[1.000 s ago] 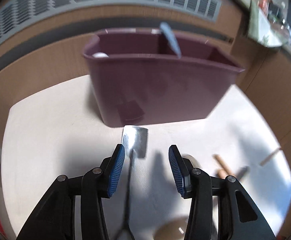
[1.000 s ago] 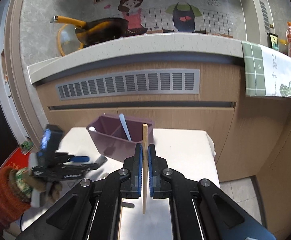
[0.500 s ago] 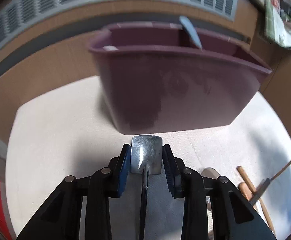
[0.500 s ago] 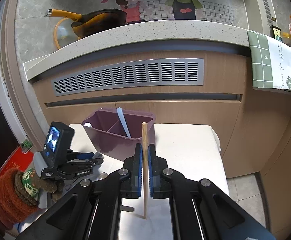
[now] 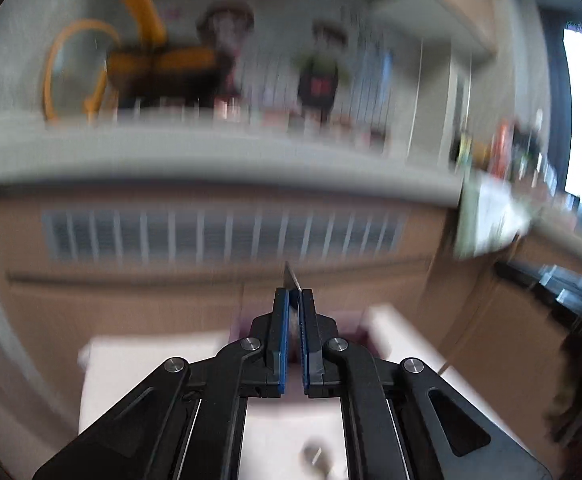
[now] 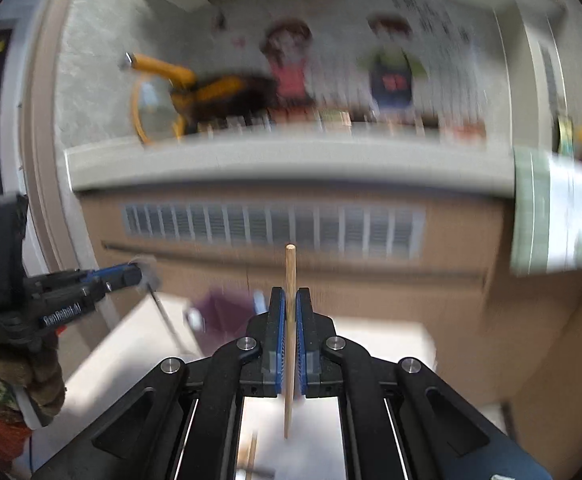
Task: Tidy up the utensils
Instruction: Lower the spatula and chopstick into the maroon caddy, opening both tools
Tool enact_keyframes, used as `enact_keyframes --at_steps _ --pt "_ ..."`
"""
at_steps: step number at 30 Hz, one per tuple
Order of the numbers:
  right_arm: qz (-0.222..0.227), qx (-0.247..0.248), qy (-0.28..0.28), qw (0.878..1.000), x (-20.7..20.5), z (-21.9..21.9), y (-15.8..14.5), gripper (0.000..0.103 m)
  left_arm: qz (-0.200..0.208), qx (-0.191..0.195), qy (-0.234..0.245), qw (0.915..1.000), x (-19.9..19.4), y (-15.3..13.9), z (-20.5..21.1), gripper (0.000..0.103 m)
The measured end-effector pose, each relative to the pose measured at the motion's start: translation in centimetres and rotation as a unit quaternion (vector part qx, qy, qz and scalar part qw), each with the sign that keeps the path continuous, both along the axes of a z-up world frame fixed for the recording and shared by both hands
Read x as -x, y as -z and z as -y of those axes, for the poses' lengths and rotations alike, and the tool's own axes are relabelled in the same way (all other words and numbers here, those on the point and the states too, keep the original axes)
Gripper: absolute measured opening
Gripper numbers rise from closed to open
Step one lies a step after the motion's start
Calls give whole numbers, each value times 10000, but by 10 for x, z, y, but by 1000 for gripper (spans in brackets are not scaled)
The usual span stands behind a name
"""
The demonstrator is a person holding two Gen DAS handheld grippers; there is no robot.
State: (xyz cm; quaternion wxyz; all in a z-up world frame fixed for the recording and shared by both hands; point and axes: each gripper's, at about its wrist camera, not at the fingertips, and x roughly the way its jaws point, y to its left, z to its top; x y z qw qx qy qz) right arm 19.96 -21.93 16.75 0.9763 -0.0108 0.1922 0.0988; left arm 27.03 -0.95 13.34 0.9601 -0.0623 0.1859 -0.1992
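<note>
Left wrist view has swung up off the table (image 5: pixel 139 364) to the blurred counter and vent: a second ago the left gripper (image 5: pixel 294 320) stood open around the metal spatula (image 5: pixel 290 276) lying by the purple caddy (image 6: pixel 221 312); now its 2 jaws are clamped on the blade, a sliver showing above the pads. From the right wrist view the spatula hangs lifted, handle trailing down. So it looks ready to drop into the caddy. The right gripper (image 6: pixel 290 320) stays closed on 1 upright chopstick (image 6: pixel 290 280). More utensils lie on the table below; the caddy sits low, half hidden behind both grippers.
</note>
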Motion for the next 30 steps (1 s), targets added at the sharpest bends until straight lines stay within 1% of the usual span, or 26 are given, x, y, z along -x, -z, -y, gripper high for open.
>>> enact_keyframes --at_steps 2,4,5,6,8,12,15,16,19,23,24,26,28,30 --pt "311 60 -29 9995 -11 -7 -36 5 368 47 -51 9993 -11 -34 3 5" --pt "482 22 4 9988 -23 -11 -60 5 492 142 -51 9987 -20 -52 3 5" --pt "543 -11 1 9985 -32 -13 -72 5 464 202 -7 9987 -25 -57 3 5" --pt "580 -35 16 9983 -37 -14 -78 5 439 219 7 9988 -29 -59 3 4" --pt "588 -13 45 9983 -47 -16 -81 5 409 205 -14 9990 -34 -57 3 4" --pt "393 90 71 9992 -58 -18 -63 5 126 108 -18 9999 -44 -33 1 4" --pt "259 102 85 9996 -63 -17 -46 5 -213 77 -15 9997 -48 -5 0 4" --pt "204 100 93 9997 -65 -17 -43 5 -402 110 21 9991 -55 5 -2 4" --pt "58 38 76 9999 -72 -16 -33 5 -728 127 75 9972 -62 27 -3 5" --pt "-11 96 138 9999 -82 -17 -15 5 -1049 255 204 9939 -58 58 -5 6" --pt "-112 78 139 9998 -88 -17 -6 5 -1119 236 230 9932 -54 65 -4 7" --pt "-356 -9 155 9992 -98 -16 12 5 -1247 112 218 9919 -45 83 -3 8" --pt "-574 -98 177 9981 -107 -14 31 5 -1343 10 211 9907 -35 99 -4 17" --pt "-764 -169 193 9967 -113 -11 48 5 -1489 -7 225 9886 -25 114 -7 21"
